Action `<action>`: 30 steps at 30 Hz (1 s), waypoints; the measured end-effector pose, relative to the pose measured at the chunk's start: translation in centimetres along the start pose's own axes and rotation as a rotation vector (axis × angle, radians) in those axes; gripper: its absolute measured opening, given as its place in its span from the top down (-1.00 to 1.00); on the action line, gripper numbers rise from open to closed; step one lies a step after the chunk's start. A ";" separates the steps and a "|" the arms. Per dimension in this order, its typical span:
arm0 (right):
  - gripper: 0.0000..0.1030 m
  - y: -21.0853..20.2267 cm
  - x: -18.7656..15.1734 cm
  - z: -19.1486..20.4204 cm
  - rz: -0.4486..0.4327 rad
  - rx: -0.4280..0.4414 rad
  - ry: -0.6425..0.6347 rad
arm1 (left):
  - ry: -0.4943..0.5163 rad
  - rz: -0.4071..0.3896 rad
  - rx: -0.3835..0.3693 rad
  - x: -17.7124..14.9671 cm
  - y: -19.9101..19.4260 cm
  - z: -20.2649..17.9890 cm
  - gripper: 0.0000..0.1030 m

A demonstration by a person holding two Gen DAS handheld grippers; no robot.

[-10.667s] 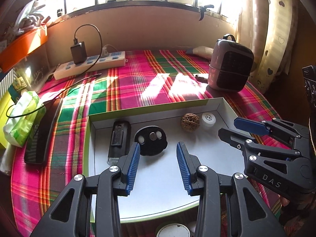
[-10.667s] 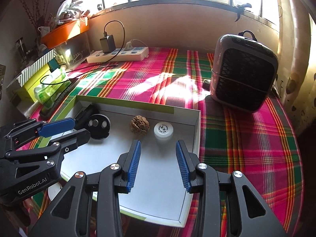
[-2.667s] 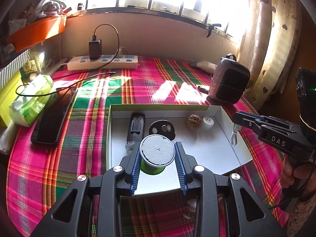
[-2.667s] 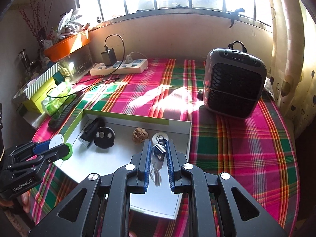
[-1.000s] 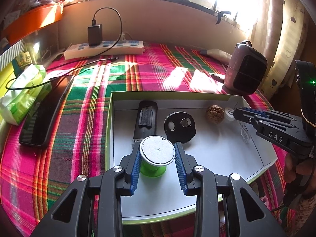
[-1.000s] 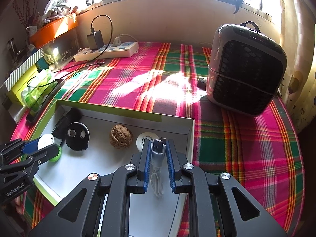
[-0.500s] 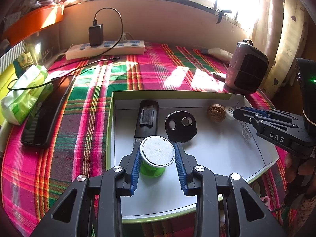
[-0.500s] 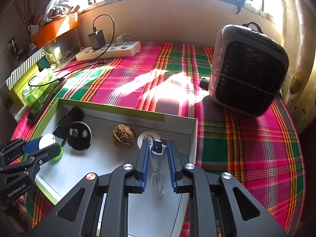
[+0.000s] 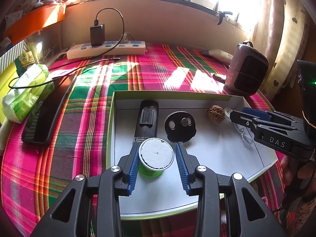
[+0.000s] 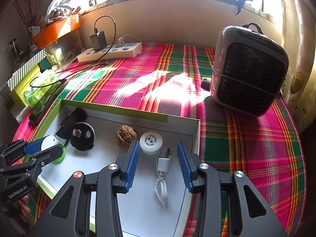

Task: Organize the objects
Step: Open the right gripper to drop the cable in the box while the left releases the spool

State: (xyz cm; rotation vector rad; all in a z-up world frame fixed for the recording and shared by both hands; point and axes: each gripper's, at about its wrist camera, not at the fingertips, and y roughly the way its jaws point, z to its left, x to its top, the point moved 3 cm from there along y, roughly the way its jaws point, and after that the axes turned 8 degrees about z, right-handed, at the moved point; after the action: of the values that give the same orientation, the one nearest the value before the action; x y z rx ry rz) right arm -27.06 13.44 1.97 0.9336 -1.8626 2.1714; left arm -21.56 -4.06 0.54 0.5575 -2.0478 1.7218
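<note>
Two things: spool [image 9: 156, 159] and cable [image 10: 163, 169], both lying in the tray [image 9: 217, 154].
Spool: stands near the tray's front, by the black bar [image 9: 147, 119].
Left gripper [image 9: 157, 164]: open a little, blue pads beside the spool, holding nothing.
Cable: flat by the white cap [image 10: 151, 142].
Right gripper [image 10: 158, 165]: wide open, empty.
Do it well: I think lift both straight up, so nothing gets knocked.
</note>
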 end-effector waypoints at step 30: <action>0.05 -2.5 -1.5 1.6 -0.054 -0.007 0.002 | -0.004 -0.051 0.020 -1.0 -3.0 0.2 0.26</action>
State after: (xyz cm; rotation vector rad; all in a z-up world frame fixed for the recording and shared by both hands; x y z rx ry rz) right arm -24.05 12.99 3.37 0.9687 -1.8216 2.1329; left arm -19.14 -4.71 2.42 0.6146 -2.0032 1.7151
